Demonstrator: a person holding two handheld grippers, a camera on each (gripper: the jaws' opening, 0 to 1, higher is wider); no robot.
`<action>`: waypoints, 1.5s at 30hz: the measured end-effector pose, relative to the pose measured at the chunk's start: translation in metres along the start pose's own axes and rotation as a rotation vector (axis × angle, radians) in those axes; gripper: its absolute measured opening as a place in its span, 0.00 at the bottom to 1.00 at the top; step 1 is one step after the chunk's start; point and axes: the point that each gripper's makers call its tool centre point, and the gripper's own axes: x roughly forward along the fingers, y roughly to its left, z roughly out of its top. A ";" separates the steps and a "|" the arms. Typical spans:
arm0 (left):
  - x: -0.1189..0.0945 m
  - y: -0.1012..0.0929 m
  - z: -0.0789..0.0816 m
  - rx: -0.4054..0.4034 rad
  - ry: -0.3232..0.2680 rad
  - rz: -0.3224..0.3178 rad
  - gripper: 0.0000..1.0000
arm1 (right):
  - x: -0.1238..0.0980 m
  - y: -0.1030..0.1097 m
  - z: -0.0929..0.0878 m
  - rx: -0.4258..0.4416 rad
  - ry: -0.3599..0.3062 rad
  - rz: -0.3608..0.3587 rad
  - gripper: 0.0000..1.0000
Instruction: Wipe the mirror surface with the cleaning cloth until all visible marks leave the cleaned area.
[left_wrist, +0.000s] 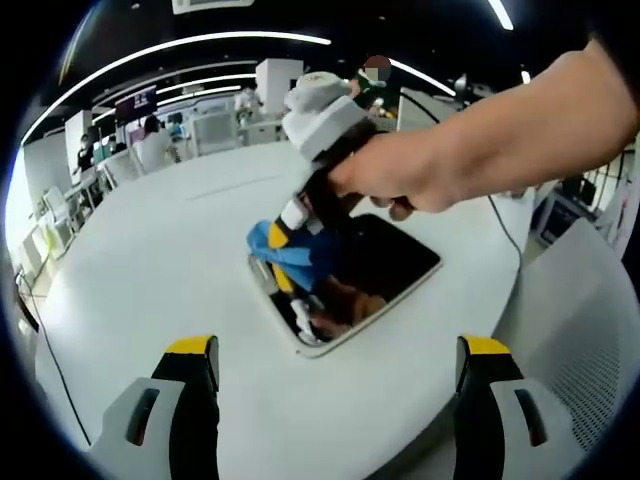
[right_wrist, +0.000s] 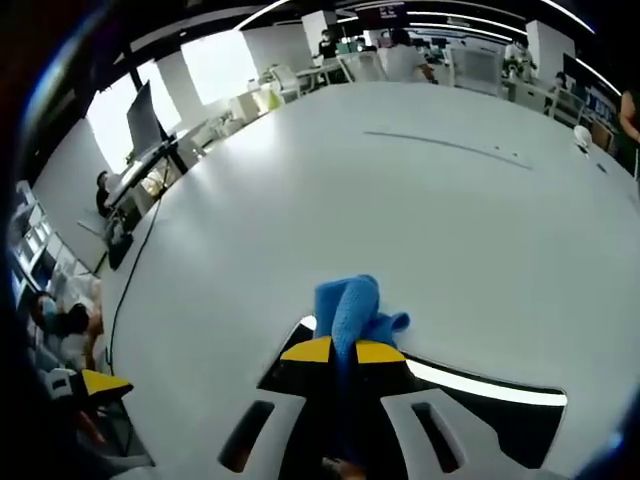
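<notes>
A rectangular mirror (left_wrist: 395, 262) with a white rim lies flat on the white table (left_wrist: 160, 260). My right gripper (left_wrist: 290, 232), held by a hand, comes in from the upper right and presses a blue cleaning cloth (left_wrist: 283, 252) onto the mirror's left end. In the right gripper view the yellow-tipped jaws are shut on the blue cloth (right_wrist: 350, 310), with my right gripper (right_wrist: 343, 350) over the mirror (right_wrist: 510, 405). My left gripper (left_wrist: 340, 350) hangs open over the table just in front of the mirror, nothing between its jaws.
The round white table's edge (left_wrist: 500, 330) runs close on the right, past it a grey surface (left_wrist: 590, 340). Desks, chairs, monitors and people fill the room behind. A cable (left_wrist: 505, 225) trails off the table's right side.
</notes>
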 end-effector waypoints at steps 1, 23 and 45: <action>0.000 -0.001 0.000 0.000 0.002 -0.005 0.99 | 0.001 0.002 0.001 -0.005 -0.001 0.003 0.01; -0.001 0.004 0.001 -0.011 -0.003 0.015 0.99 | 0.010 0.015 0.007 -0.064 0.000 0.040 0.01; 0.001 0.003 -0.002 -0.003 0.010 0.009 0.99 | 0.009 0.018 0.002 -0.110 0.002 0.038 0.01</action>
